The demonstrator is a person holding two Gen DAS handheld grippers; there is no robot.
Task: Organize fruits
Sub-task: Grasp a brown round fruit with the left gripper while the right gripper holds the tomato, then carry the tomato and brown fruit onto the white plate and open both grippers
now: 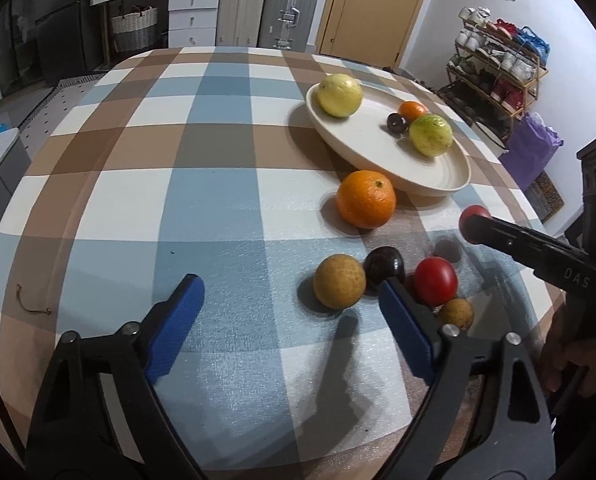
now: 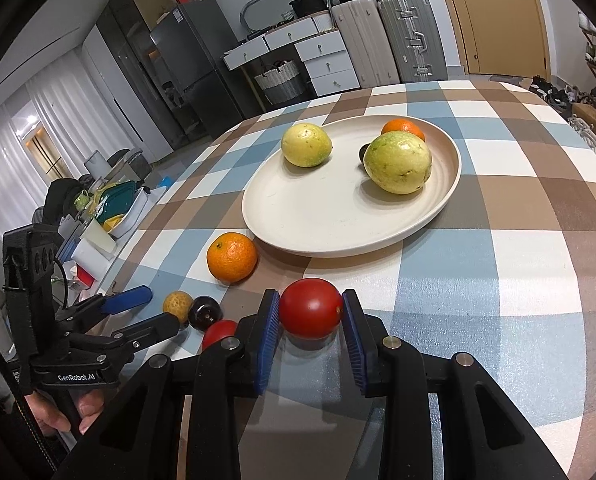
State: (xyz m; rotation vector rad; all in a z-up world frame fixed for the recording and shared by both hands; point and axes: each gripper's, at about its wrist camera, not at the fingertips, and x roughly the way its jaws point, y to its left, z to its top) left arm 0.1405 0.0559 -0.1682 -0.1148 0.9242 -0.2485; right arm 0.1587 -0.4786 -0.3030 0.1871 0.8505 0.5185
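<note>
Right tongs (image 2: pixel 310 322) grip tomato (image 2: pixel 310 308), plate (image 2: pixel 298 216) near

1. Left gripper (image 1: pixel 289 300): black plastic frame, two angled fingers, ribbed blue pads (image 1: pixel 173 328), silver pivot screws at the finger joints.
2. Right gripper (image 2: pixel 310 312): same build, black arms, blue ribbed pads (image 2: pixel 269 340), round silver screws along the linkage.
3. Markings: white "GenRobot.AI" on the left unit's body, white "DAS" on the right unit's bar.
4. Left unit: black upright block with round holes, thin black cable beside it.
5. Hand (image 2: pixel 63 416) on the handle; sleeve not visible.
</note>
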